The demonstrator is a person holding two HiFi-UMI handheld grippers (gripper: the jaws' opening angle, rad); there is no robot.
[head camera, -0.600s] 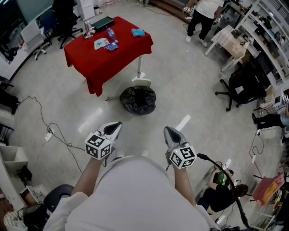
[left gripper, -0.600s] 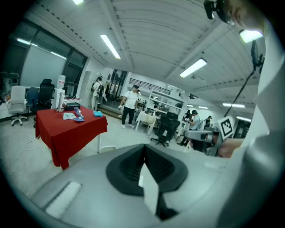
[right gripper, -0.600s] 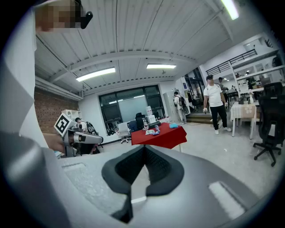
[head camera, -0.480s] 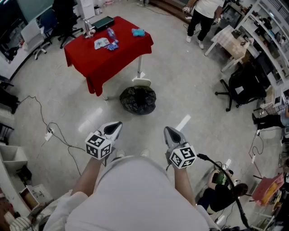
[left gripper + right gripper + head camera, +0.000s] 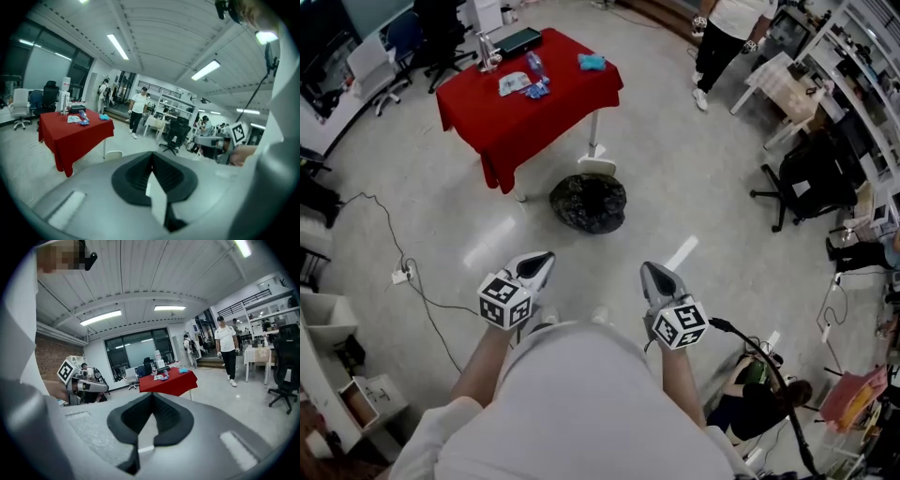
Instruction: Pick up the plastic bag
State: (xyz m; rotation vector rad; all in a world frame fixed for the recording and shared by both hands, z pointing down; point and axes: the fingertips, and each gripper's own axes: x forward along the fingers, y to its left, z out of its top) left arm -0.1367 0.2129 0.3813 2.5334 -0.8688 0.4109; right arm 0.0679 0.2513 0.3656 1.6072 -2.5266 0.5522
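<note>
Black plastic bag (image 5: 588,202) sits on the floor beside the red table (image 5: 516,127), well ahead of me, so I'm just at the approach. Left gripper (image 5: 540,261) and right gripper (image 5: 652,274) are both closed and empty. Next I'd need to step in, open up and reach down.

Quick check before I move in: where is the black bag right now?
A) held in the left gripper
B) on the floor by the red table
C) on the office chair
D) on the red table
B: the bag sits on the floor right beside the table, near its leg.
</note>
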